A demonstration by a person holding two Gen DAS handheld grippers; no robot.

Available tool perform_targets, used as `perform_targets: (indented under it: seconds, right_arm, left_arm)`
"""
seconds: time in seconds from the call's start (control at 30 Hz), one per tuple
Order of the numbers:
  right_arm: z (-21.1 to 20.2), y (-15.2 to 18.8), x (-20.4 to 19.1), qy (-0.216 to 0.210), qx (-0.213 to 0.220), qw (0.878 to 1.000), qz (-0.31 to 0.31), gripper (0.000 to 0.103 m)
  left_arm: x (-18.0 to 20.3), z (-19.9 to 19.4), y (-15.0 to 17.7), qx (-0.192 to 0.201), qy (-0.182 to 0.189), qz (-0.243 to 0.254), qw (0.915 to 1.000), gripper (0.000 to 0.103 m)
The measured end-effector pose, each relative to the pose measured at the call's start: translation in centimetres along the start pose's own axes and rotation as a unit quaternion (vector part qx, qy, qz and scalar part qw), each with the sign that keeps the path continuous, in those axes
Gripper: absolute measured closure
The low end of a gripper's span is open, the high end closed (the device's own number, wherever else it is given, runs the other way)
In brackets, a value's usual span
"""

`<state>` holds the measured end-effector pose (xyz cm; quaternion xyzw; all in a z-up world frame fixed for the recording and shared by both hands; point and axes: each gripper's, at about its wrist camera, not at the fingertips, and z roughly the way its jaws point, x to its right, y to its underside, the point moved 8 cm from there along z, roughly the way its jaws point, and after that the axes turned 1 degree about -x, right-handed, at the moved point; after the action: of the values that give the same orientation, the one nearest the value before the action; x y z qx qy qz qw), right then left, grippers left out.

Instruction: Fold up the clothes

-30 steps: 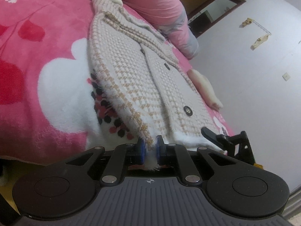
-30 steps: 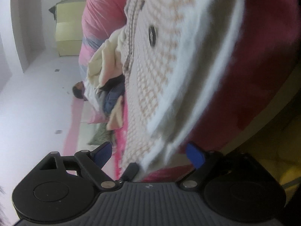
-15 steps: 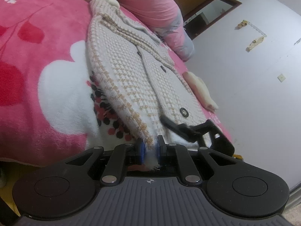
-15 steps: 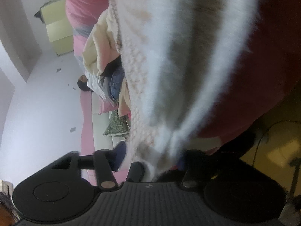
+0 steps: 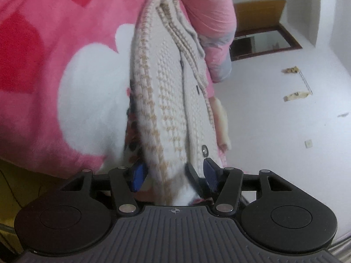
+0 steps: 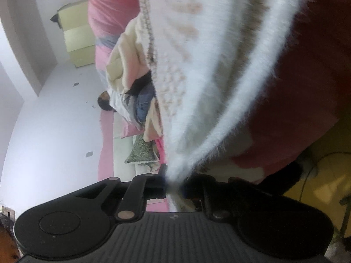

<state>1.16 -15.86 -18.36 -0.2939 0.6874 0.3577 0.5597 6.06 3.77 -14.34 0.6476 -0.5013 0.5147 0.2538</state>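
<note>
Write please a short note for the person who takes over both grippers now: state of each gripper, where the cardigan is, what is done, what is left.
Left gripper: jaws opening, pads apart; the cardigan hem lies between them but is not pinched.
Right gripper: jaws closing, pinched on the fluffy white hem of the cardigan.
The cardigan lies lengthwise on the pink blanket, hem toward you, one dark button showing near the hem.
Done: the sides appear folded in, making a narrow strip.
Left: probably take a new hold with the left gripper, then fold the hem up toward the collar. More clothes are piled beyond.
</note>
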Motion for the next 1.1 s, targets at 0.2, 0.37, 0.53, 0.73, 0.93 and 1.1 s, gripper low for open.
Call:
perform_targets:
  seconds: [0.2,0.37,0.53,0.73,0.93,1.1]
  right_arm:
    - [-0.1,-0.4,-1.1,-0.021,-0.002,1.0,-0.01,0.091]
    - [-0.2,-0.6,-0.8,-0.018,-0.011,1.0,-0.014,0.091]
    - [-1.7,0.0,-0.9,0.026,-0.023,0.997,-0.07,0.079]
    - [-4.1,0.3,-2.0,0.066,-0.023,0.988,-0.139,0.042]
    - [-8.4,0.2,-2.8,0.093,-0.001,0.979,-0.18,0.039]
    - [-13.6,-1.6,-4.8,0.097,0.056,0.972,-0.208,0.039]
  left_arm:
    - [0.9,2.7,-0.1,-0.029,0.007,-0.008,0.9995,0.048]
    - [0.8,4.4,0.3,-0.045,-0.001,-0.018,0.9988,0.05]
    - [0.8,4.7,0.2,-0.053,-0.011,-0.009,0.9985,0.053]
    - [1.0,5.0,0.3,-0.066,-0.033,0.014,0.9972,0.055]
    - [1.3,5.2,0.3,-0.066,-0.047,0.019,0.9965,0.051]
    - [1.4,5.0,0.7,-0.058,-0.063,0.024,0.9961,0.05]
